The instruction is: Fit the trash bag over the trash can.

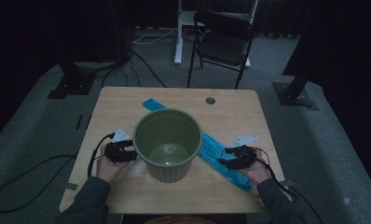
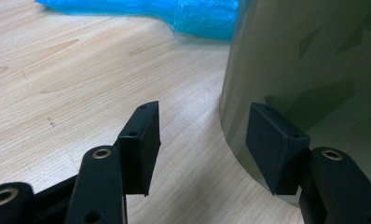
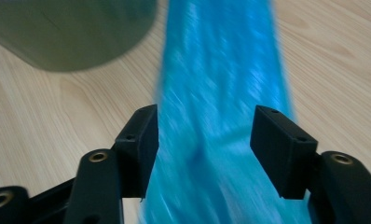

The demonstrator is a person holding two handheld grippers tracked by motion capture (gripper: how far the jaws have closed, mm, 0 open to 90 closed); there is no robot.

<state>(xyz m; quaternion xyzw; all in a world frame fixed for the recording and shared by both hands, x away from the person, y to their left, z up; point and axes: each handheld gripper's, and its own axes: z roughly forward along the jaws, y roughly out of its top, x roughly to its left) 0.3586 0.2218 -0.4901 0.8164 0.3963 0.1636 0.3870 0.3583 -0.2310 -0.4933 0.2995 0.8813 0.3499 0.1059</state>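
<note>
An empty green plastic bucket (image 1: 167,144) stands upright in the middle of the wooden table (image 1: 123,105). A long folded blue plastic bag (image 1: 216,157) lies flat behind and to the right of it, running diagonally toward the front right. My left gripper (image 1: 129,151) is held at the bucket's left side, open; in the left gripper view its jaws (image 2: 202,140) stand wide, the right one close by the bucket's wall (image 2: 314,70). My right gripper (image 1: 225,157) hovers open over the bag's near end, and the blue bag (image 3: 221,84) runs between and below its spread jaws (image 3: 204,140).
A round cable hole (image 1: 210,100) sits near the table's far edge. A black folding chair (image 1: 223,39) and a white desk leg (image 1: 178,32) stand beyond the table. Dark stand bases (image 1: 72,84) flank the table, and cables trail over the grey carpet.
</note>
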